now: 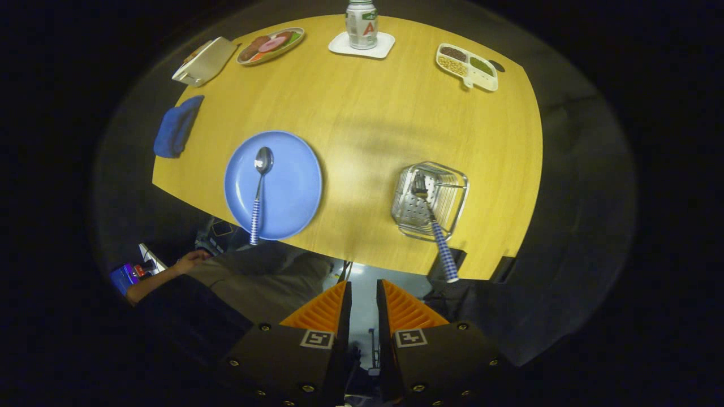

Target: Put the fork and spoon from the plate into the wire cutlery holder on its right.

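Note:
I look down on a wooden table from high above. A blue plate [274, 185] lies near the table's front edge, and a spoon [260, 189] with a checked blue-and-white handle rests on it, bowl pointing away. To the plate's right stands the wire cutlery holder [430, 199]. A fork [433, 226] with the same checked handle leans in it, handle sticking out toward me. My gripper [364, 291] hovers well above and short of the table, between plate and holder. Its fingers are nearly together with a narrow gap and nothing between them.
At the table's far side are a can [361, 24] on a white coaster, a divided white dish [467, 66] of grains, an oval plate [270, 45] of food and a white box [204, 61]. A blue cloth [177, 126] lies at the left edge. A person's arm [164, 275] shows below the plate.

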